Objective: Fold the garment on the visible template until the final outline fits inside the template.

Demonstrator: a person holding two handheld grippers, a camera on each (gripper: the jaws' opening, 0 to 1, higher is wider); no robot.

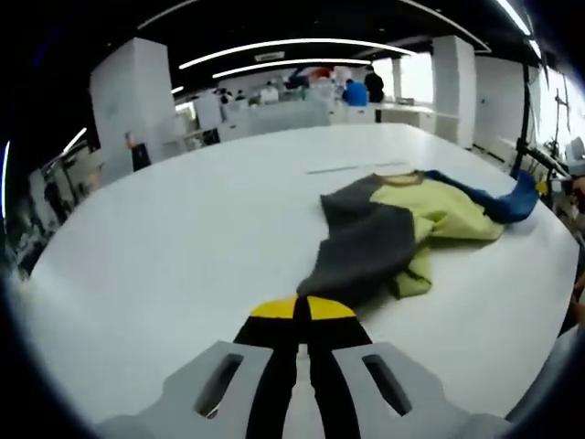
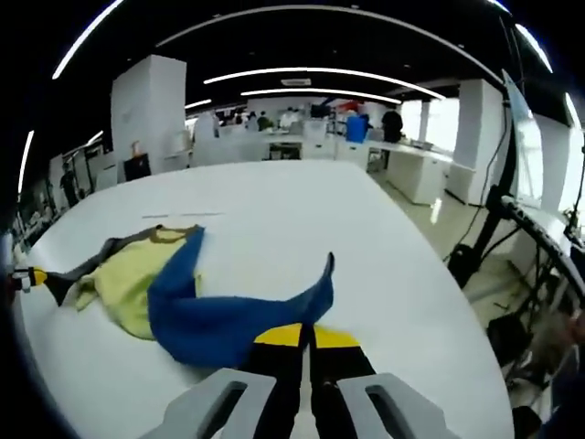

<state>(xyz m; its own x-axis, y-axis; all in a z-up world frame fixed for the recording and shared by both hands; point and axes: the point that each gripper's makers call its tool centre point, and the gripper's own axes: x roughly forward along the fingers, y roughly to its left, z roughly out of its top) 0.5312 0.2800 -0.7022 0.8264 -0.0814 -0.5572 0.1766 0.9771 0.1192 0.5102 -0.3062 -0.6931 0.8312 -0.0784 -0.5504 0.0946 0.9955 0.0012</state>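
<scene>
A garment lies crumpled on the white table (image 1: 183, 238). It has a dark grey part (image 1: 366, 242), a yellow-green part (image 1: 439, 215) and a blue part (image 1: 498, 203). My left gripper (image 1: 302, 307) is shut, its yellow-tipped jaws pressed on the near edge of the grey cloth. My right gripper (image 2: 306, 337) is shut on the edge of the blue part (image 2: 228, 315), which rises in a peak just beyond the jaws. The left gripper's yellow tip (image 2: 25, 277) holds the grey end (image 2: 78, 270) at the far left. Faint template lines (image 1: 356, 167) mark the table behind the garment.
The table edge (image 2: 430, 302) curves off on the right, with bare floor and a black stand (image 2: 489, 229) beyond it. White desks, pillars and several people (image 1: 356, 91) fill the far background. Broad bare tabletop stretches left of the garment.
</scene>
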